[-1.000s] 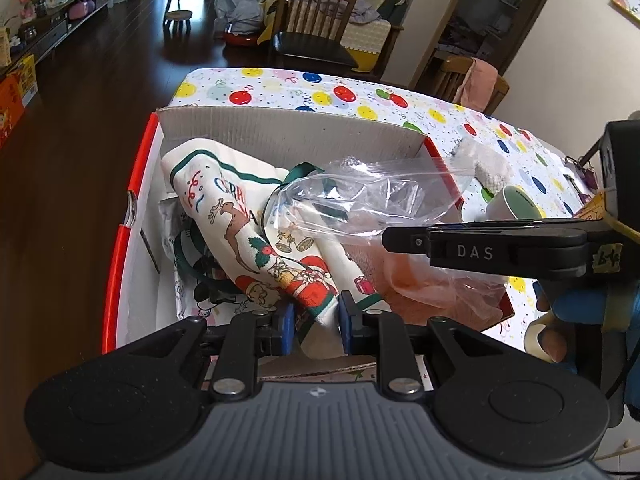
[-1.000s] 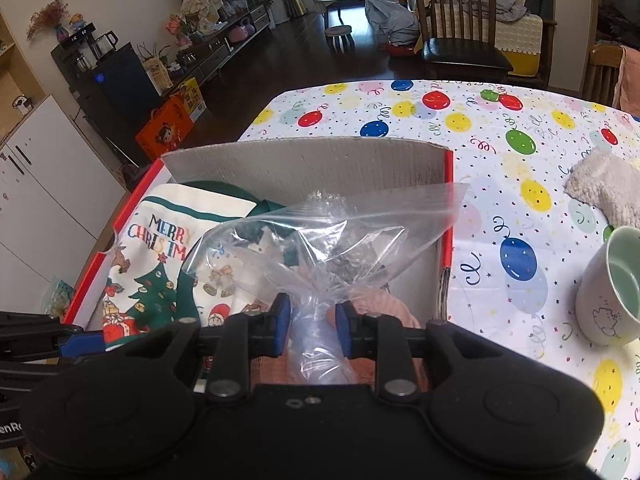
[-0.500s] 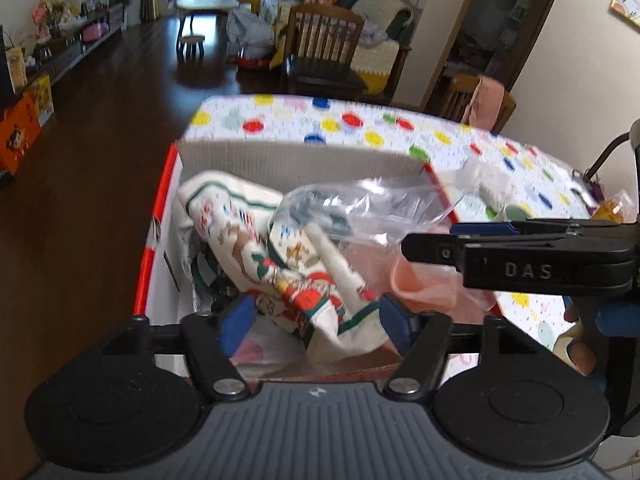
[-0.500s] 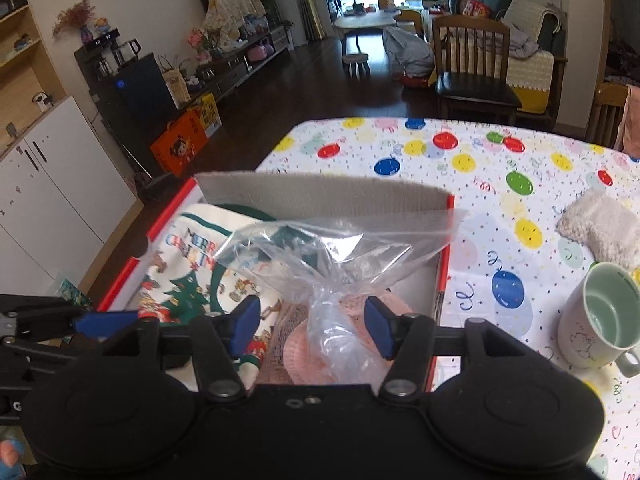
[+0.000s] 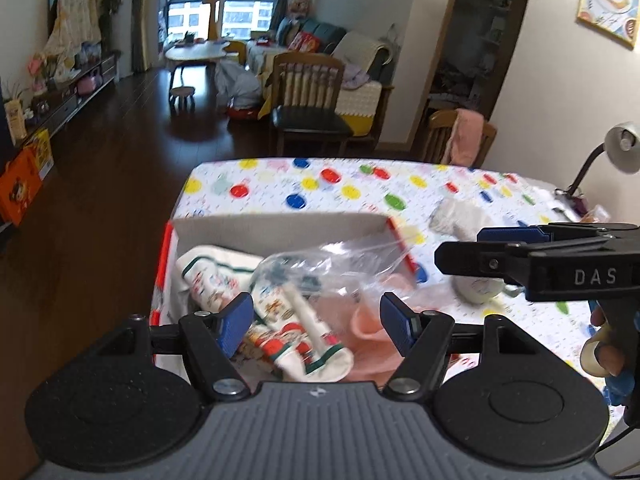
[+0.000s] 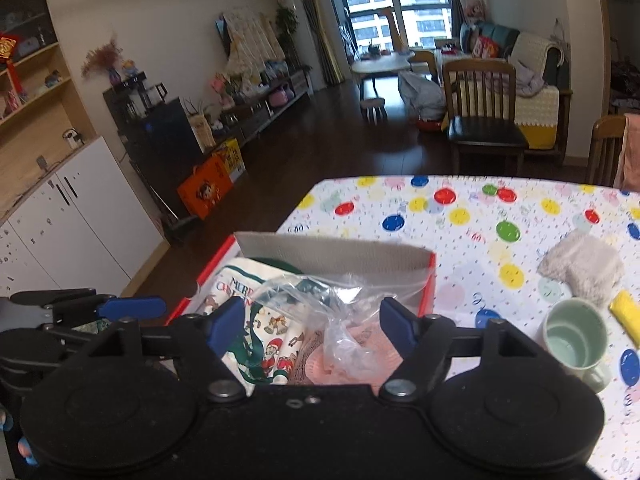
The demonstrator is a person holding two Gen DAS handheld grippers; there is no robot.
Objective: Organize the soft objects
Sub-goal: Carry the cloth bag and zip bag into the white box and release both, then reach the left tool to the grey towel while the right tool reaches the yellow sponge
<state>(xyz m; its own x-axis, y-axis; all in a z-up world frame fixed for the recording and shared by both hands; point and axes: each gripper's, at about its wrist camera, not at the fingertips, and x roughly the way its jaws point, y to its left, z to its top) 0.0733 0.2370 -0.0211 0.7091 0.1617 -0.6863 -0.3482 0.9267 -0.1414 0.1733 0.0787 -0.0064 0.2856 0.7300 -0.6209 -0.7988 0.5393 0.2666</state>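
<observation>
A red-edged cardboard box (image 5: 276, 226) (image 6: 332, 250) stands at the table's near left corner. In it lie a white Christmas-print cloth (image 5: 292, 320) (image 6: 236, 286), a clear plastic bag (image 5: 320, 266) (image 6: 344, 320) and a pink soft item (image 5: 370, 338) (image 6: 340, 360). My left gripper (image 5: 318, 324) is open and empty, above the box's near side. My right gripper (image 6: 312, 326) is open and empty, also above the box; it shows from the side in the left wrist view (image 5: 516, 256). A fluffy grey-white cloth (image 6: 580, 266) (image 5: 456, 216) lies on the table right of the box.
The table wears a balloon-print cloth (image 6: 460, 216). A pale green mug (image 6: 576, 336) and a yellow item (image 6: 628, 314) sit at the right. A desk lamp (image 5: 616, 148) stands far right. Wooden chairs (image 5: 308, 100) stand beyond the table, dark floor to the left.
Both grippers have opened, letting go of the Christmas cloth and the plastic bag, which now lie in the box. Both grippers have pulled back and risen away from the box.
</observation>
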